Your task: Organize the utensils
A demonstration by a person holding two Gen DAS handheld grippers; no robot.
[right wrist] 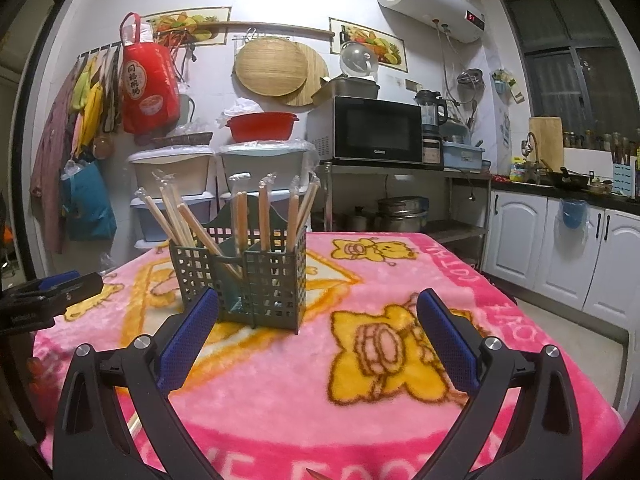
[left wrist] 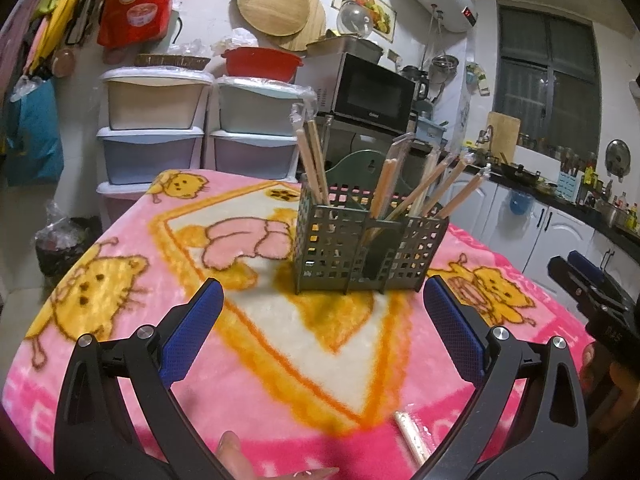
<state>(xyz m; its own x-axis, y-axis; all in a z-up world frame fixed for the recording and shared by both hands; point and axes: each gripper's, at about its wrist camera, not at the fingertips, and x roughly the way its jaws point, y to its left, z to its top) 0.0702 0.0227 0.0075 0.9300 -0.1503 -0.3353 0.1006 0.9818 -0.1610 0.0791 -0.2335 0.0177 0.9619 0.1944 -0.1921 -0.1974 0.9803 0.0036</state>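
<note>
A dark green perforated utensil caddy stands on the pink cartoon blanket and holds several wrapped chopstick pairs upright in its compartments. It also shows in the right wrist view with the chopsticks. One wrapped chopstick pair lies on the blanket near the front edge, between my left gripper's arms. My left gripper is open and empty, in front of the caddy. My right gripper is open and empty, just in front of the caddy; it appears in the left wrist view.
Stacked plastic drawers and a microwave on a metal rack stand behind the table. White kitchen cabinets and a counter run along the right. A bagged bin sits at the table's left.
</note>
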